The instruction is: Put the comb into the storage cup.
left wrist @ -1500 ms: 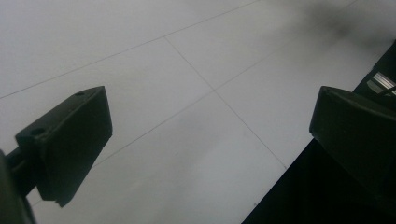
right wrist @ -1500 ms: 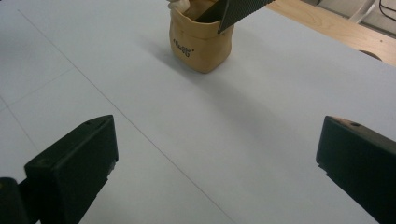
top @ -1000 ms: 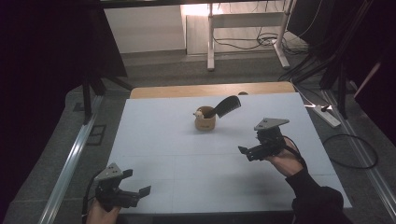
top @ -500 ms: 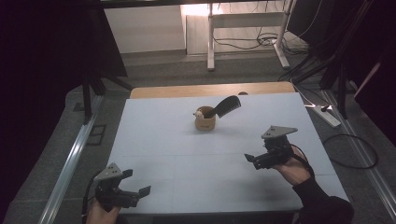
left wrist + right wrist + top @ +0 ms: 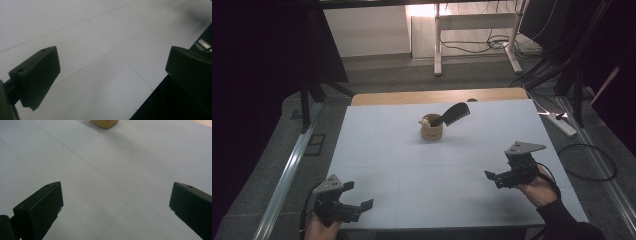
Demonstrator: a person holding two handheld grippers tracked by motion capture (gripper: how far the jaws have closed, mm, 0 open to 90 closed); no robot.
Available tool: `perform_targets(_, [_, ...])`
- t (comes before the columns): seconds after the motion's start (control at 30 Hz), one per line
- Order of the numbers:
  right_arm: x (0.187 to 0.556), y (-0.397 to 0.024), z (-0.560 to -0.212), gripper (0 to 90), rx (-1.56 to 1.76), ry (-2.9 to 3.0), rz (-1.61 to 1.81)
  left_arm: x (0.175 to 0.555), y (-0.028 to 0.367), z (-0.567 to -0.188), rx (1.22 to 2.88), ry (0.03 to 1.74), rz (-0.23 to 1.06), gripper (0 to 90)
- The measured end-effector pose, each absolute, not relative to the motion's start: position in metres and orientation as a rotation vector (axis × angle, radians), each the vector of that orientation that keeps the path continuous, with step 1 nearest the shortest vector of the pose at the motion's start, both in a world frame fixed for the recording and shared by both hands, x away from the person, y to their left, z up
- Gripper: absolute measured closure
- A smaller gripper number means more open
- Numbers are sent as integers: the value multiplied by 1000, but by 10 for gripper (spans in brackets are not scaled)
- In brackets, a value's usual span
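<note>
Tan and squat, the cup (image 5: pixel 431 131) stands upright on the white table (image 5: pixel 392 150) in the high view, with a black comb (image 5: pixel 453 114) leaning out of it toward the upper right. From the right gripper (image 5: pixel 498 178) the cup lies well apart, ahead and to its left; that gripper hovers near the table's right edge, held in a hand (image 5: pixel 539 189), jaws spread wide with nothing between them. The left gripper (image 5: pixel 357 206) sits at the near left corner, also spread wide and empty, and the cup lies well apart from it, ahead and to its right. In the left gripper view, the two black jaws stand far apart over bare white table surface crossed by thin seam lines, with the table's edge running under the right jaw. In the right gripper view, the jaws again stand wide apart over the white surface, and the base of the cup (image 5: pixel 104 123) shows far ahead, slightly left of centre between them.
</note>
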State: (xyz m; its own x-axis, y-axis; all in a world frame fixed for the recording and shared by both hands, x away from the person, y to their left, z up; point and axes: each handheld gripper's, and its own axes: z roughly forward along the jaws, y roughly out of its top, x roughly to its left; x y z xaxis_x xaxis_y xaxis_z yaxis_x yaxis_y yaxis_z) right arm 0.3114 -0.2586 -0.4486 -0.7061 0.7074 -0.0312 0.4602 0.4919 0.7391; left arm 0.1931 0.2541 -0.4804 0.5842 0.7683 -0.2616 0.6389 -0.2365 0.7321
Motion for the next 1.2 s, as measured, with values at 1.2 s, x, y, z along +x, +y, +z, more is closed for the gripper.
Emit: perform_targets(1.2, [278,-311,-459,0,1110,2352,958,193,254,-481,1951,1133,186,3])
